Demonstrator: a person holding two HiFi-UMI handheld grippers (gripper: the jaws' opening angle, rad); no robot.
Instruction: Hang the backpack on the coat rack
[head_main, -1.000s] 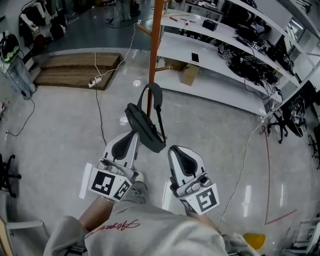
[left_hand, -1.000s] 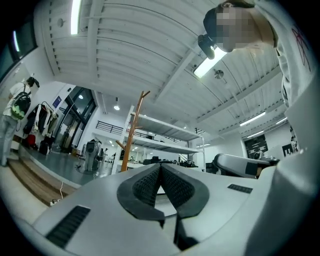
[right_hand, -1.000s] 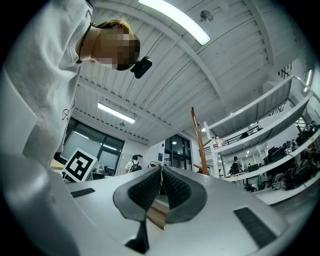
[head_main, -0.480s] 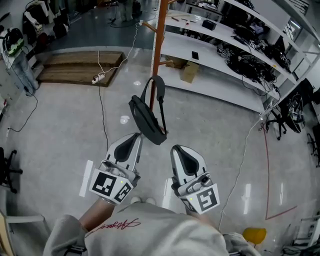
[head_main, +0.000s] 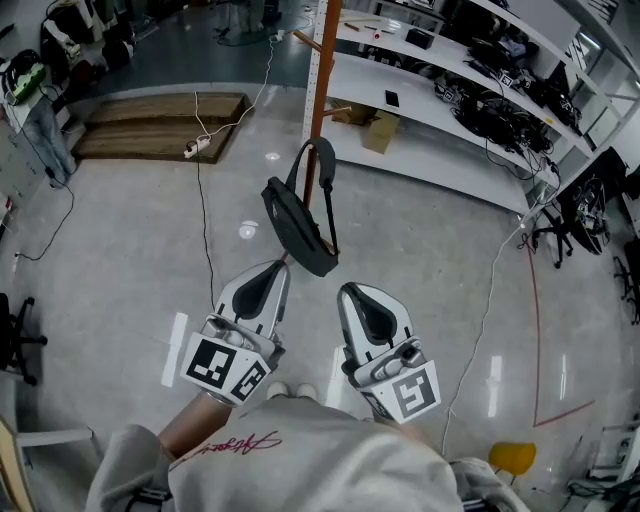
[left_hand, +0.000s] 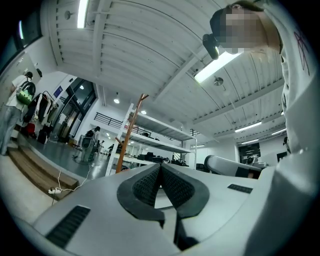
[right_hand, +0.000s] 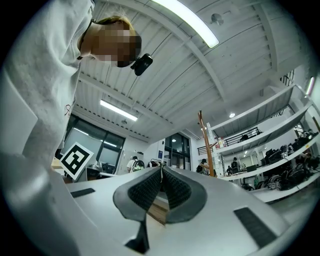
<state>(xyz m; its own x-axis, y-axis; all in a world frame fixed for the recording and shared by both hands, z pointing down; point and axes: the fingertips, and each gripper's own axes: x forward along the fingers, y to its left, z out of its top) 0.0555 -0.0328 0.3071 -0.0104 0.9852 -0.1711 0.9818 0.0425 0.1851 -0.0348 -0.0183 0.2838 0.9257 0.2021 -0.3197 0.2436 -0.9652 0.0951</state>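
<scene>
The dark backpack (head_main: 297, 222) hangs against the orange coat rack pole (head_main: 320, 90), its strap loop up beside the pole. The peg that carries it is hidden. My left gripper (head_main: 283, 264) is shut, its tip just short of the bag's lower end in the head view. In the left gripper view the left gripper (left_hand: 160, 166) has its pads together with nothing between them, and the rack (left_hand: 128, 135) stands some way ahead. My right gripper (head_main: 350, 290) is to the right of the bag, shut and empty, as the right gripper view (right_hand: 161, 169) also shows.
Long white shelves (head_main: 440, 100) with black gear run behind and to the right of the rack. A cardboard box (head_main: 380, 130) sits at their foot. A wooden platform (head_main: 150, 120) lies at the back left. A cable (head_main: 203, 210) crosses the floor.
The backpack, rack and floor have slid up the head view, a little further from both grippers. Both grippers stay shut.
</scene>
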